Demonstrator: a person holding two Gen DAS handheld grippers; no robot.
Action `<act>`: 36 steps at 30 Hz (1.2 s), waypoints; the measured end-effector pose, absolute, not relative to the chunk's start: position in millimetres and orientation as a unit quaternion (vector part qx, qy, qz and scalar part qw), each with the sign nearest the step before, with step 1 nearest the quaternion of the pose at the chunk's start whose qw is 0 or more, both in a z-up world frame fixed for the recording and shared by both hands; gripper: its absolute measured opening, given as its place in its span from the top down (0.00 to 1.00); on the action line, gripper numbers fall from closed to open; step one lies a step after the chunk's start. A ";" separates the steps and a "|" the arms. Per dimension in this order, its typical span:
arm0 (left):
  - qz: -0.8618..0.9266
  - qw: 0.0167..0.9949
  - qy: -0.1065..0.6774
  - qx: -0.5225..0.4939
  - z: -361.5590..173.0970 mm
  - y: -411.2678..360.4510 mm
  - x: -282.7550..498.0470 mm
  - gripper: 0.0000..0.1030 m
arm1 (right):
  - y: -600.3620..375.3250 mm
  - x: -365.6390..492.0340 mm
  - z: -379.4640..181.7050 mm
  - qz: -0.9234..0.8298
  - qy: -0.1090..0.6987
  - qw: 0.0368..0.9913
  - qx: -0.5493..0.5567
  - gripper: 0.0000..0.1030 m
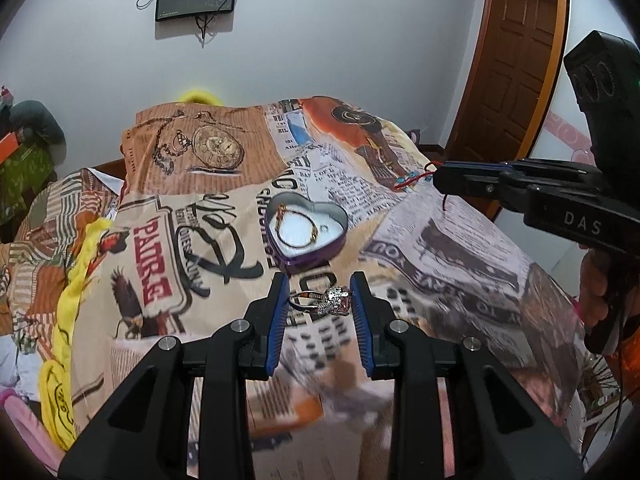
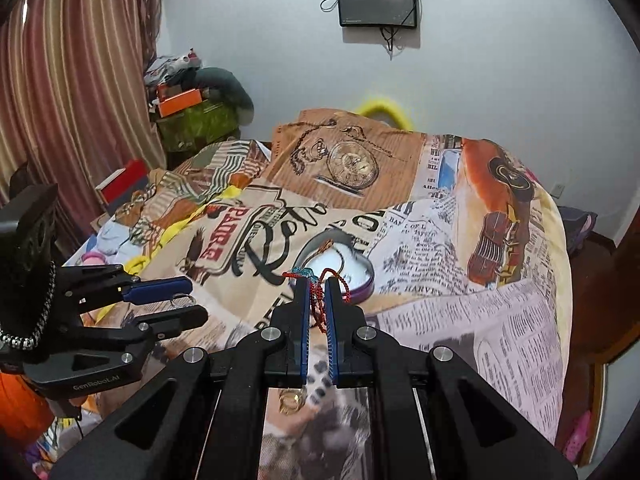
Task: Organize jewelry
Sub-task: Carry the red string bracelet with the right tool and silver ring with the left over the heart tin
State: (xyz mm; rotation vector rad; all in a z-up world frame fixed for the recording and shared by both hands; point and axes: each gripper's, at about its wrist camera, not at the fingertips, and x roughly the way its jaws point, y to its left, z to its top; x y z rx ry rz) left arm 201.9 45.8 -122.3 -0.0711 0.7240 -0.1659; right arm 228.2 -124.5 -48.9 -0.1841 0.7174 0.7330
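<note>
My left gripper (image 1: 320, 300) is shut on a silver ring with a pink stone (image 1: 325, 301), held crosswise between the blue pads above the bedspread. Ahead of it lies an open heart-shaped purple tin (image 1: 307, 227) with a white lining and a thin gold chain inside. My right gripper (image 2: 317, 298) is shut on a red braided cord bracelet (image 2: 318, 284) with turquoise beads; the cord hangs out past its tips, just in front of the tin (image 2: 362, 280). In the left wrist view the right gripper (image 1: 440, 178) comes in from the right with the red cord (image 1: 416, 178). A gold ring (image 2: 292, 400) lies on the bedspread beneath the right gripper.
A printed newspaper-pattern bedspread (image 1: 460, 248) covers the bed. Yellow fabric (image 1: 72, 300) lies along its left side. A wooden door (image 1: 516, 60) stands at the right, and a wall screen (image 2: 378, 2) hangs behind. Curtains (image 2: 68, 80) and piled boxes (image 2: 180, 104) are at the left.
</note>
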 end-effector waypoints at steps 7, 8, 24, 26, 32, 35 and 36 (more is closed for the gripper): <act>-0.081 0.930 0.358 -0.027 -128.4 43.0 237.2 0.71 | -114.1 253.8 -57.4 0.356 0.348 0.863 -0.083 0.94; -0.082 0.929 0.359 -0.027 -130.1 42.7 242.9 0.71 | -112.9 256.8 -58.8 0.356 0.348 0.863 -0.082 0.94; -0.079 0.918 0.388 -0.009 -162.9 43.1 314.6 0.71 | -87.8 321.0 -97.0 0.370 0.415 0.829 -0.055 0.94; -0.080 0.915 0.395 -0.008 -168.3 42.9 321.0 0.71 | -85.9 329.9 -103.4 0.373 0.432 0.820 -0.048 0.94; -0.080 0.910 0.407 0.003 -180.6 41.4 334.0 0.71 | -76.1 344.1 -118.5 0.379 0.466 0.798 -0.048 0.94; -0.083 0.907 0.412 0.003 -184.4 41.3 337.9 0.71 | -72.8 347.3 -123.9 0.377 0.477 0.792 -0.053 0.94; -0.083 0.907 0.414 0.004 -185.3 41.1 338.4 0.71 | -72.2 348.5 -125.9 0.377 0.481 0.789 -0.052 0.94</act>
